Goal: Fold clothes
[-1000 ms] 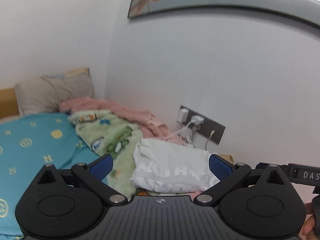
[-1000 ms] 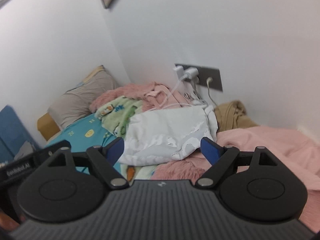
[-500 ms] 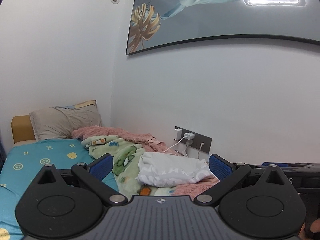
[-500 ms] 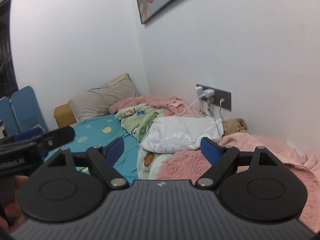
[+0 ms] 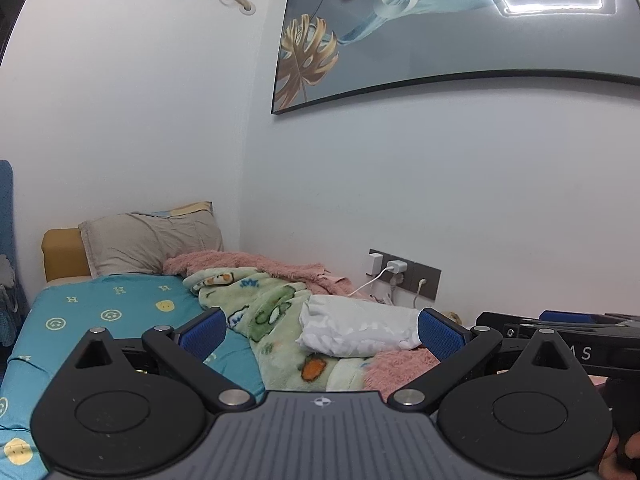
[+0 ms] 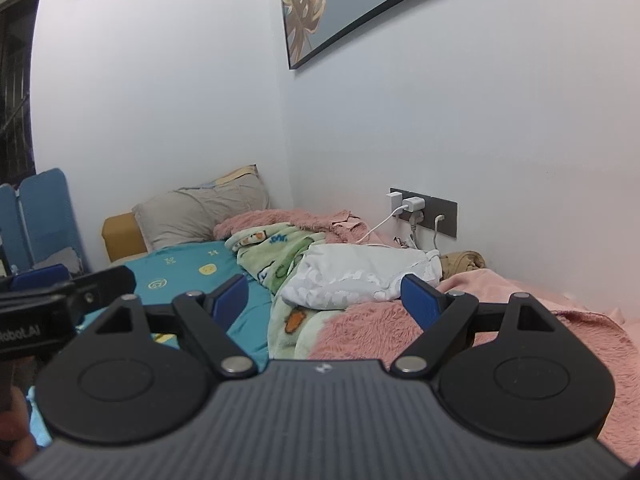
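Observation:
A white garment (image 5: 356,326) (image 6: 360,274) lies in a folded bundle on the bed, resting on a green cartoon-print blanket (image 5: 276,312) (image 6: 280,256) and a pink fluffy blanket (image 6: 400,332). My left gripper (image 5: 320,330) is open, held well back from the bundle with nothing between its blue pads. My right gripper (image 6: 326,294) is open too, empty and also away from the bundle. Each gripper shows at the edge of the other's view. A tan garment (image 6: 464,262) lies crumpled by the wall.
The bed has a teal sheet (image 5: 104,312) and a grey pillow (image 5: 148,244) at its head. A wall socket panel (image 6: 424,212) with chargers and white cables sits just above the blankets. A framed picture (image 5: 440,28) hangs above. Blue folding panels (image 6: 44,216) stand at left.
Both grippers have pulled back and tilted up from the white bundle, which now looks smaller and farther away. More wall, the picture and the air conditioner have come into view. Both stayed open.

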{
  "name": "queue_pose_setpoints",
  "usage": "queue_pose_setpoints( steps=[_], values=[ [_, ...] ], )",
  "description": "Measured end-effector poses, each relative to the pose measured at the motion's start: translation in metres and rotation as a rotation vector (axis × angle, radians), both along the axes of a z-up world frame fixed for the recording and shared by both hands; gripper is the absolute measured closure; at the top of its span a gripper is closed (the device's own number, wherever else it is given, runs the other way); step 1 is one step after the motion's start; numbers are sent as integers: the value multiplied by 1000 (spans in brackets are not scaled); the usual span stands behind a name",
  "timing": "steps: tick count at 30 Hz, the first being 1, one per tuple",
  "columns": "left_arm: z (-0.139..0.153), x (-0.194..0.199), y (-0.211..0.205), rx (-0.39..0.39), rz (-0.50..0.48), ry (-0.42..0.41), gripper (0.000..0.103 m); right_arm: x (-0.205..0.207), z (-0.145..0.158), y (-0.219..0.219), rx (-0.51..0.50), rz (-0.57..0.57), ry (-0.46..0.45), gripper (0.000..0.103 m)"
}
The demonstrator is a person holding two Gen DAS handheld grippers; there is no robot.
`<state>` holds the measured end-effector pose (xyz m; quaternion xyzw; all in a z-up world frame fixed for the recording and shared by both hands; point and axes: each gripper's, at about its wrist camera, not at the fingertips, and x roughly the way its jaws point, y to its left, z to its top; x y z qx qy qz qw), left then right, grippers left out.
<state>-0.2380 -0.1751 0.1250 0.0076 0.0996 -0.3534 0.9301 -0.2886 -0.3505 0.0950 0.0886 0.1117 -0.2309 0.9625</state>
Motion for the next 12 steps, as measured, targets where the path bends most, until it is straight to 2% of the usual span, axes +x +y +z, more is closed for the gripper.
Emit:
queue_pose_setpoints(
  steps=[12],
  values=[
    [-13, 16, 6, 4, 6, 34, 0, 14, -5, 1, -26, 3, 40, 18]
  ],
)
